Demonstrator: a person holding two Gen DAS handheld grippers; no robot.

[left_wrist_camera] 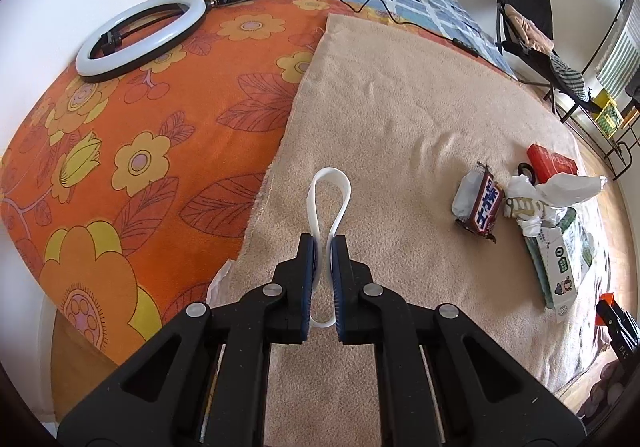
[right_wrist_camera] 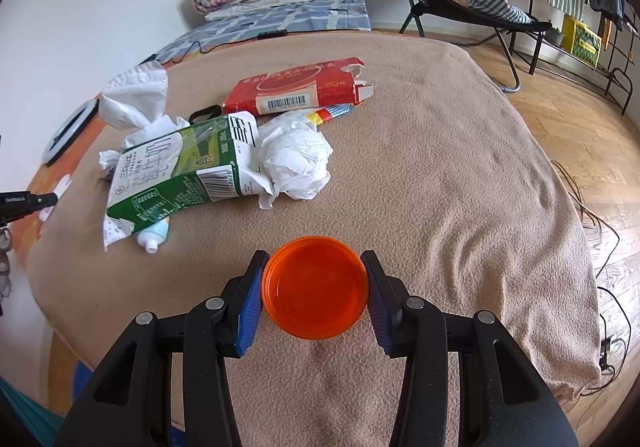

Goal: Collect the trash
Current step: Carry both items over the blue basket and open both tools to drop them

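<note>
On the bed's tan blanket, your left tongs pinch a white strip loop and your right tongs clamp an orange lid; judged mid-collection, next carry both to a bin, none visible.

Both views bright, soft daylight — shadows faint, no hard edges. Strong fisheye bending, dark vignette at corners. Sunlit glare on wooden floor at right. Focus sharp throughout — no motion blur.
</note>
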